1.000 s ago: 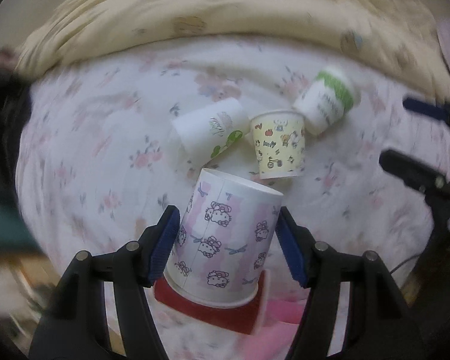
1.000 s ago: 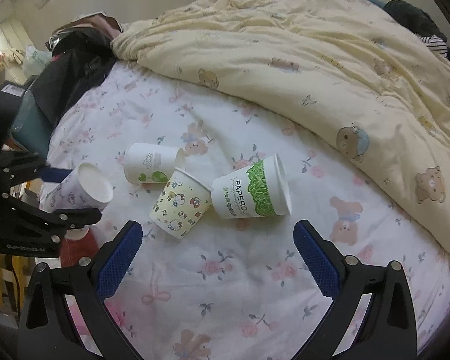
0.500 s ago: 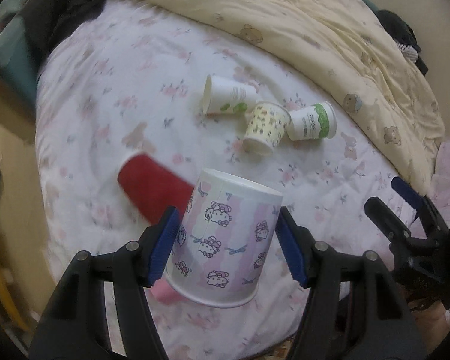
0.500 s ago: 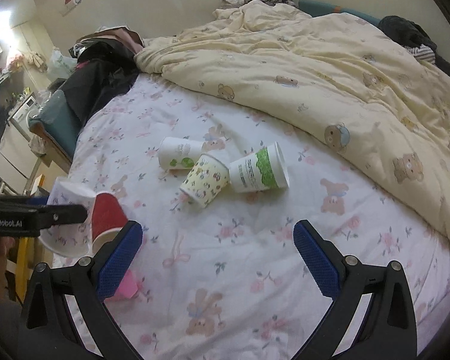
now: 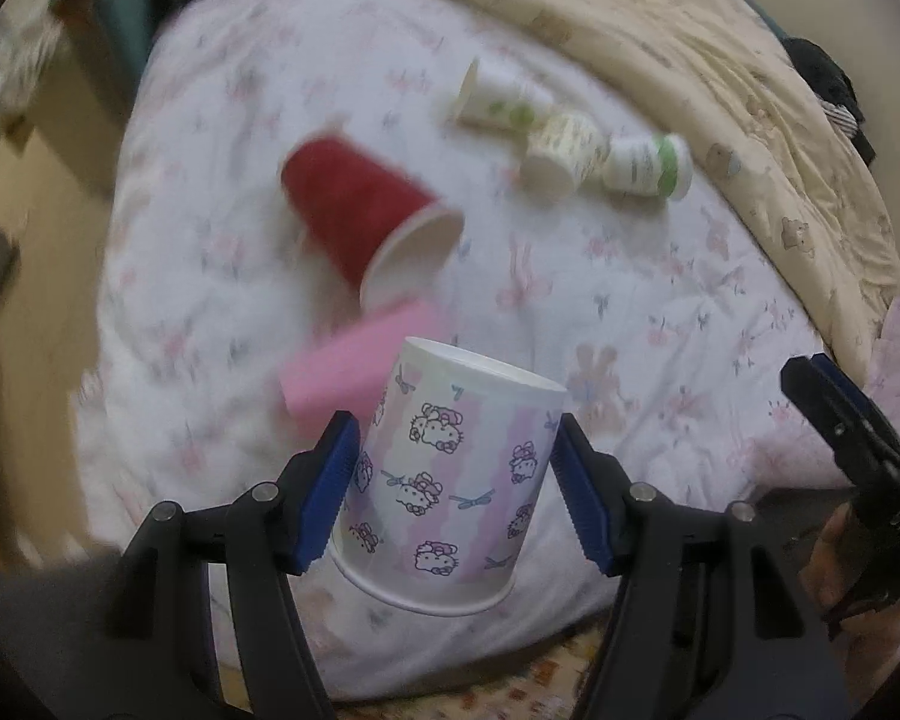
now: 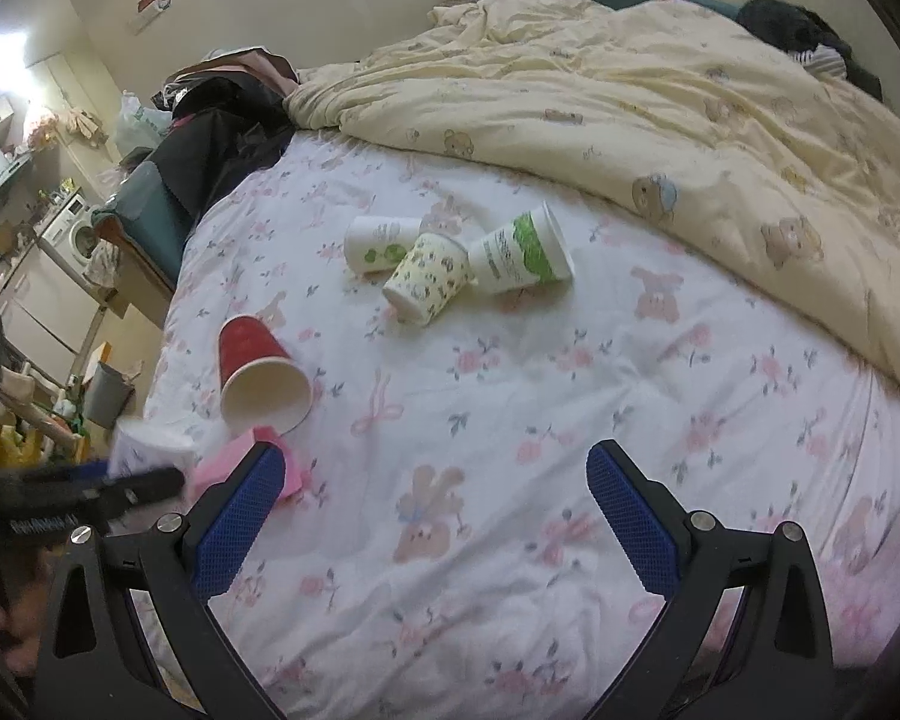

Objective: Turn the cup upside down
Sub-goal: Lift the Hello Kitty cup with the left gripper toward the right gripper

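Note:
My left gripper (image 5: 450, 468) is shut on a pastel Hello Kitty paper cup (image 5: 450, 480) and holds it in the air near the bed's front left edge, wide rim toward the camera. In the right wrist view the left gripper (image 6: 90, 489) and its cup (image 6: 150, 447) show blurred at the left. My right gripper (image 6: 435, 516) is open and empty above the floral sheet (image 6: 510, 390); it shows at the right edge of the left wrist view (image 5: 840, 420).
A red cup (image 6: 258, 372) lies on its side beside a pink block (image 6: 252, 462). A white leaf-print cup (image 6: 381, 243), a yellow cartoon cup (image 6: 429, 282) and a green-banded cup (image 6: 519, 255) lie tipped together mid-bed. A yellow duvet (image 6: 690, 108) covers the far side.
My left gripper has pulled back and up from the bed with the Hello Kitty cup, baring the red cup and pink block. My right gripper has also drawn back.

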A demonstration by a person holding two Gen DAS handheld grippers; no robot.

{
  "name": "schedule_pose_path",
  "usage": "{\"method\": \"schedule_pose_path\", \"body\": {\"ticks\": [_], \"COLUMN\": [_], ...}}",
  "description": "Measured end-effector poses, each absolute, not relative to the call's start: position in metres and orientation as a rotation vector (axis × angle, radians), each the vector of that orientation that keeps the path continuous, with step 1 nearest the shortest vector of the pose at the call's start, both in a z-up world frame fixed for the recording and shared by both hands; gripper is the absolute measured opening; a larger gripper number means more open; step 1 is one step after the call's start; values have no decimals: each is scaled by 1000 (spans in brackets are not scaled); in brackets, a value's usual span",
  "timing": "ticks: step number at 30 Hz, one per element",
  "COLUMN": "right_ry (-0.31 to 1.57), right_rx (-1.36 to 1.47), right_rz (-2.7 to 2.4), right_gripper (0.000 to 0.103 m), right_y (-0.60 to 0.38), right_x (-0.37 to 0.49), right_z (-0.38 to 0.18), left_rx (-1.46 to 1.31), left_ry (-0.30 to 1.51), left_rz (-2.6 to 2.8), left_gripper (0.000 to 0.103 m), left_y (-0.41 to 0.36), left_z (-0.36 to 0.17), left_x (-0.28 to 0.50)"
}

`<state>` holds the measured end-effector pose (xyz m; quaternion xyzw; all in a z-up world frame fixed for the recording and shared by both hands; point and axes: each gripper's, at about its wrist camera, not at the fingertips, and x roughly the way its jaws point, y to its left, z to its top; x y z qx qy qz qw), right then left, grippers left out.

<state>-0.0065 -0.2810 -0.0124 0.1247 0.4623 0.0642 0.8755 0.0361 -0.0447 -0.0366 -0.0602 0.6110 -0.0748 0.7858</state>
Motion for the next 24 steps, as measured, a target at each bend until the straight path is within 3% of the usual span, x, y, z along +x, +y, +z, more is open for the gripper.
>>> {"method": "schedule_pose_path", "body": {"ticks": [9, 24], "right_ry": [1002, 1040], "right_rx": [244, 280], "right_rz": [103, 26], "right_gripper": [103, 103], "right_y": [-273, -293], "right_x": [-28, -24], "right_z": [-28, -39], "left_rx": [-264, -389], "left_ry": [1405, 1495], "left_rz": [-115, 18], "left_gripper": [62, 62], "left_y": [-47, -59], "left_z": [-76, -130], "left_x": [4, 23]}}
